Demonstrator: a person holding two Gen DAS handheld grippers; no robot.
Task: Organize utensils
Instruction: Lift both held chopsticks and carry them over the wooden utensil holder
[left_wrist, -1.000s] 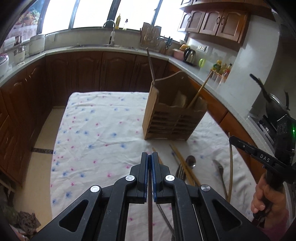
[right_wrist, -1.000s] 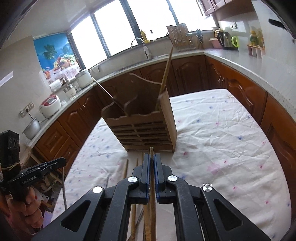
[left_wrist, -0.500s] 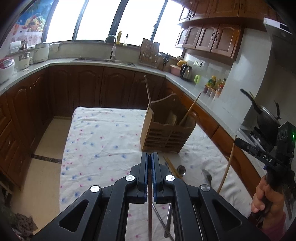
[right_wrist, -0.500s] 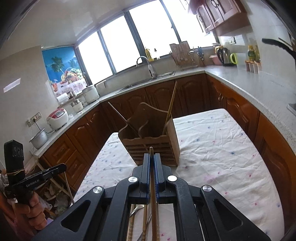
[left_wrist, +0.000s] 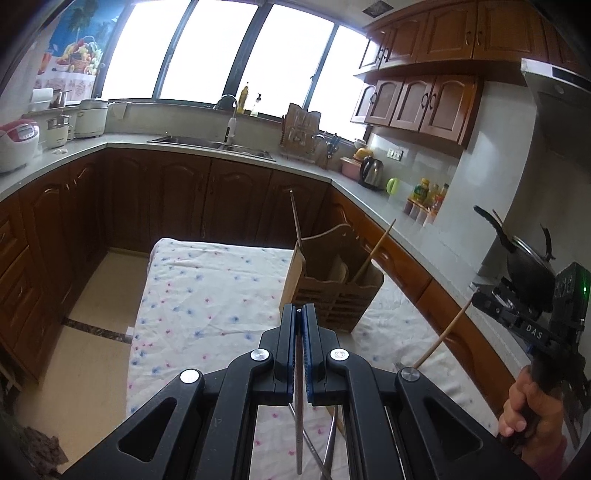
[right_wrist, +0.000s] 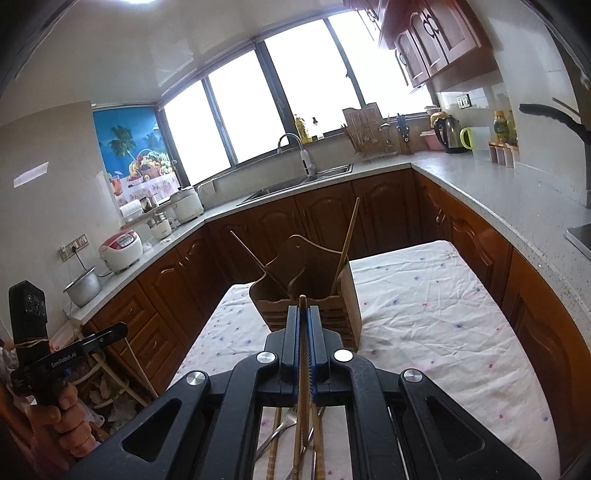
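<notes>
A slatted wooden utensil holder (left_wrist: 334, 295) (right_wrist: 314, 295) stands on the flowered tablecloth (left_wrist: 207, 295). One light wooden chopstick (right_wrist: 348, 240) and one thin dark stick (right_wrist: 255, 258) lean inside it. My left gripper (left_wrist: 300, 310) is shut on a thin dark chopstick (left_wrist: 298, 424) that hangs below the jaws, raised above the table short of the holder. My right gripper (right_wrist: 303, 310) is shut on a light wooden chopstick (right_wrist: 303, 398), also raised in front of the holder. Each gripper shows in the other's view: right gripper (left_wrist: 478, 295), left gripper (right_wrist: 122, 328).
Loose utensils, a fork (right_wrist: 282, 428) and several chopsticks, lie on the cloth under both grippers. Dark wood cabinets and a grey counter (right_wrist: 480, 184) ring the table. A black pan (left_wrist: 528, 266) sits at the right, a rice cooker (right_wrist: 120, 247) at the left.
Both grippers have risen with their chopsticks and tilted up. The holder now sits lower and farther off, and the loose utensils have dropped beneath the gripper bodies.
</notes>
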